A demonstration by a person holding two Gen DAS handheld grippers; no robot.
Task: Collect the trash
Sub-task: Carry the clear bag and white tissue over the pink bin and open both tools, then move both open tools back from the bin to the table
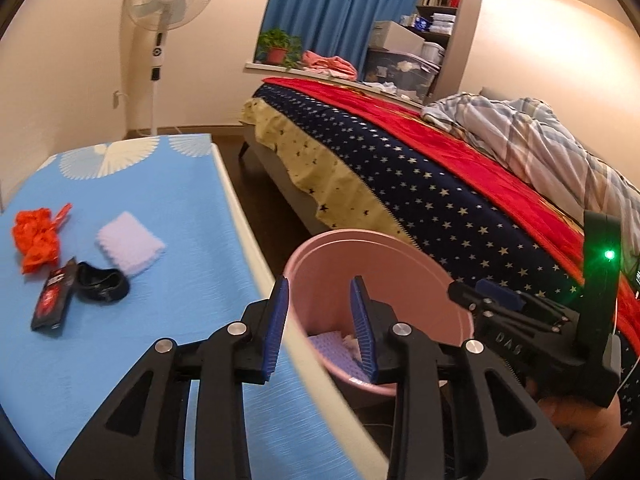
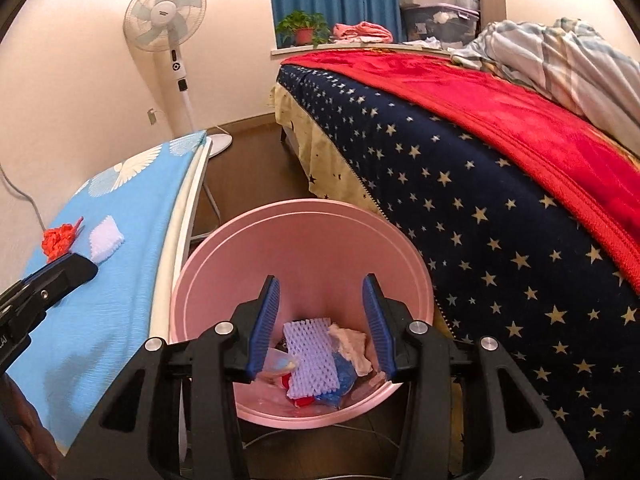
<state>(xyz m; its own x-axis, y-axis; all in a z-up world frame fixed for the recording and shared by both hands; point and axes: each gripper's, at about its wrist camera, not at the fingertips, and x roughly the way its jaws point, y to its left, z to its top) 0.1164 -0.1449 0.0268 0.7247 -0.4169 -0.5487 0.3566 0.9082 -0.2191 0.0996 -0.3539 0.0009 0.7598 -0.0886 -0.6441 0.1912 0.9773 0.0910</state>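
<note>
— Left wrist view: what does it catch that the other misses?

— At lower left of the frame, on the blue tablecloth [image 1: 192, 200], a black packet [image 1: 54, 300] with a red print and a crumpled black scrap [image 1: 102, 282] touching it. Both views show the orange bag [image 1: 36, 238] and the pale purple foam pad [image 1: 130, 242] near them. My right gripper's side reads "DAS"; the packet's print is too blurred to read.

— And the right wrist view?

— It looks straight down into the pink bin [image 2: 224, 264] at centre frame, on the floor between the table and the bed [image 2: 460, 184]. Inside lie a purple foam net [image 2: 310, 354], a whitish crumpled tissue [image 2: 354, 344], blue plastic and something red beneath.

— Your grippers?

— My right gripper [image 2: 320, 328] hangs over the bin mouth, jaws parted, nothing between the pads. My left gripper [image 1: 320, 328] sits at the table edge by the bin rim, jaws partly apart, also empty.
</note>
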